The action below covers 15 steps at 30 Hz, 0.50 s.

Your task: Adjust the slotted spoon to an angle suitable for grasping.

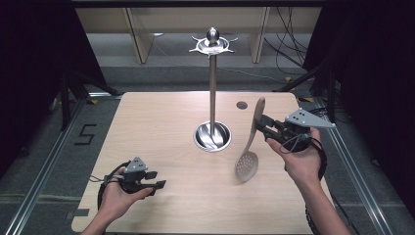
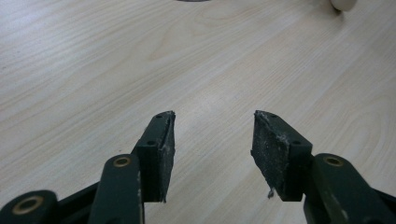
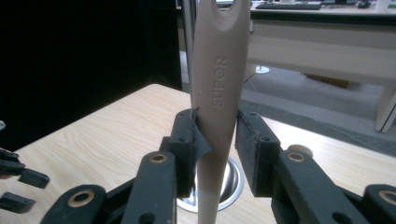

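Seemingly midway: my right claw (image 1: pixel 265 128) grips the slotted spoon (image 1: pixel 248 149) right of centre, unhung from the rack (image 1: pixel 212 83); my left claw (image 1: pixel 155 179) idles agape, empty, lower left on the bench (image 1: pixel 161 127).

Matt wooden table (image 1: pixel 161 127), glossy metal stand (image 1: pixel 212 88)

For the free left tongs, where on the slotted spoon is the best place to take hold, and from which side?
Probably the bare handle stretch of the slotted spoon, below the right tongs. Come from the left, the side of the open left tongs. The handle is narrow and hangs almost upright; the round holed bowl looks too broad.
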Each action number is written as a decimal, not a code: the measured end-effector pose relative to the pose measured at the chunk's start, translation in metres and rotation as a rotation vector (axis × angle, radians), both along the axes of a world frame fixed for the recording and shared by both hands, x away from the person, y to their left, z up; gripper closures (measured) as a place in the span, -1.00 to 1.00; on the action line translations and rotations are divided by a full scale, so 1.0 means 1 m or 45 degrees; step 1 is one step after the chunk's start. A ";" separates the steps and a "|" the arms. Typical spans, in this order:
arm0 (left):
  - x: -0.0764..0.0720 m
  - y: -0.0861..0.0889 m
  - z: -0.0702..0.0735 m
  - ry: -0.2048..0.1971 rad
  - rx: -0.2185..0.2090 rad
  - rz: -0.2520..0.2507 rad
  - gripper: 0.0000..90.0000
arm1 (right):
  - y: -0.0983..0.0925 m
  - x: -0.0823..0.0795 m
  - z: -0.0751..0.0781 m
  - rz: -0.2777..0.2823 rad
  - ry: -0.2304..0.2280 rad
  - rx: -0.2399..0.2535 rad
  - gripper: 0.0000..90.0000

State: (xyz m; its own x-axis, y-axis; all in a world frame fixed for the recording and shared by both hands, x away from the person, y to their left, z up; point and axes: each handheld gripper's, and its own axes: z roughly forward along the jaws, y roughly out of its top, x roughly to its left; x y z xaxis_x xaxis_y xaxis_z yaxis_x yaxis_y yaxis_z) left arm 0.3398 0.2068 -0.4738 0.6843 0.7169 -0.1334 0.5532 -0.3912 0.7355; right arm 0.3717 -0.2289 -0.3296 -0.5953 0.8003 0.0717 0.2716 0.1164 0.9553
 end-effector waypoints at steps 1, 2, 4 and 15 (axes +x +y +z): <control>0.000 0.000 0.000 0.001 -0.006 0.002 0.07 | -0.001 0.002 0.001 0.009 -0.016 -0.013 0.54; 0.000 0.000 0.000 0.001 -0.006 0.002 0.07 | -0.001 0.003 0.001 0.006 -0.020 -0.015 0.54; 0.000 0.000 0.000 -0.001 -0.006 0.003 0.07 | -0.003 0.006 0.002 0.009 -0.069 -0.038 0.54; 0.000 0.002 0.001 -0.006 0.006 0.001 0.07 | -0.005 0.013 0.016 0.025 -0.081 -0.016 0.54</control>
State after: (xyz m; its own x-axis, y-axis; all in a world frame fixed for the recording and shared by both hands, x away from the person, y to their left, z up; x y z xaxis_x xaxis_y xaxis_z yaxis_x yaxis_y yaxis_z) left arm 0.3394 0.2085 -0.4728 0.6843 0.7181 -0.1268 0.5503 -0.3945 0.7359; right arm 0.3843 -0.2335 -0.3140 -0.6138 0.7891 0.0234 0.2083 0.1333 0.9689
